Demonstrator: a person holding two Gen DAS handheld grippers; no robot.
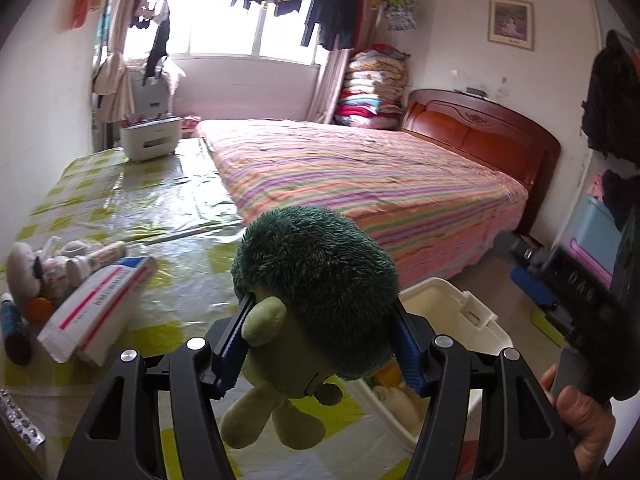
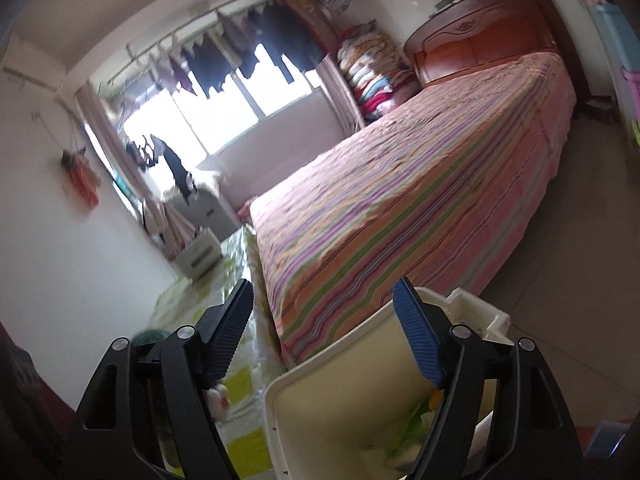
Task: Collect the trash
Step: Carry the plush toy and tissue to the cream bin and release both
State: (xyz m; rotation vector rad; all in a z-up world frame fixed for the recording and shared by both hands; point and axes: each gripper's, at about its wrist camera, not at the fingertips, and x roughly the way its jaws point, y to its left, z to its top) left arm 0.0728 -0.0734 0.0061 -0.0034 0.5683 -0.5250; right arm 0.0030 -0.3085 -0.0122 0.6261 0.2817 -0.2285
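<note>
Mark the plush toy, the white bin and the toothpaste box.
plush toy (image 1: 316,276): left wrist view, on its dark green fuzzy top.
white bin (image 2: 340,392): right wrist view, on its bare inner wall.
toothpaste box (image 1: 100,304): left wrist view, on the box's long top face.

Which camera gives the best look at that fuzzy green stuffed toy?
The left wrist view: the green plush toy fills its centre, clamped in the left hand-held gripper. The right wrist view catches only a blurred sliver of its dark green top behind the gripper's frame.
</note>
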